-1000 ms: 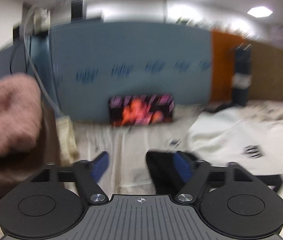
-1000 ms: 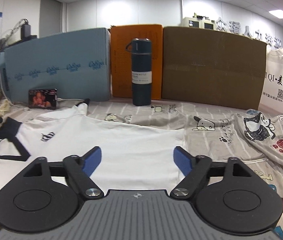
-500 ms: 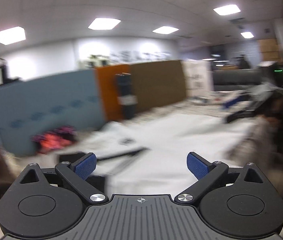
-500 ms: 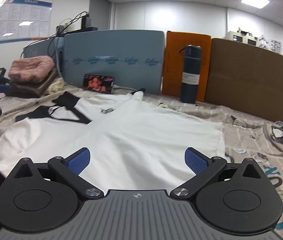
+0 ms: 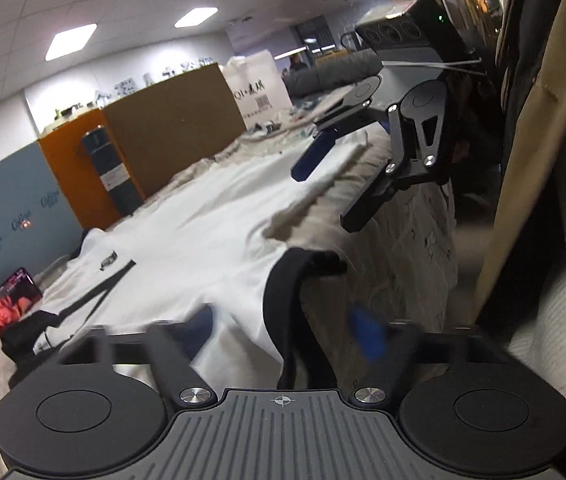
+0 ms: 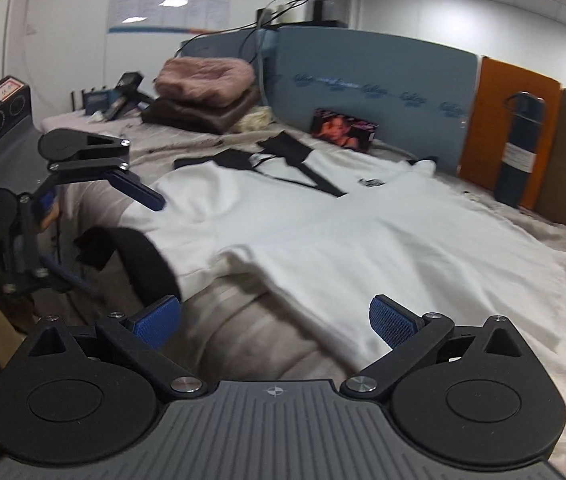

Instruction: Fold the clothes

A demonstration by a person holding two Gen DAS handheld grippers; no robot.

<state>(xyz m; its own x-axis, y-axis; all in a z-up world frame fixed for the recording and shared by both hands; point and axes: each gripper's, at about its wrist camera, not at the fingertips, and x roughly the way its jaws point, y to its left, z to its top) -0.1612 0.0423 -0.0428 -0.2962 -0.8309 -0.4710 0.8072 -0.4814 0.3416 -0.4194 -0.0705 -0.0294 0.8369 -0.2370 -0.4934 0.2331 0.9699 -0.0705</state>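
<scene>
A white T-shirt (image 6: pixel 323 232) with black collar and black sleeve cuffs lies spread flat on a patterned sheet; it also shows in the left wrist view (image 5: pixel 211 236). Its near sleeve with the black cuff (image 5: pixel 287 292) hangs at the table's front edge. My left gripper (image 5: pixel 283 332) is open, its blurred fingers either side of that cuff. My right gripper (image 6: pixel 275 320) is open and empty, low over the shirt's front edge, with the cuff (image 6: pixel 143 260) by its left finger. Each gripper shows in the other's view: the left gripper (image 6: pixel 95 184) and the right gripper (image 5: pixel 339 176).
A dark flask (image 6: pixel 519 156), blue, orange and brown boards (image 6: pixel 363 92) and a small picture card (image 6: pixel 343 130) stand along the back. Folded pink and brown knitwear (image 6: pixel 203 92) lies at the back left. A person's beige clothing (image 5: pixel 543 160) is close on the right.
Both grippers have swung round and come down to the shirt's near sleeve at the table's front edge. The left gripper's jaws, wider half a second ago, have narrowed around the black cuff.
</scene>
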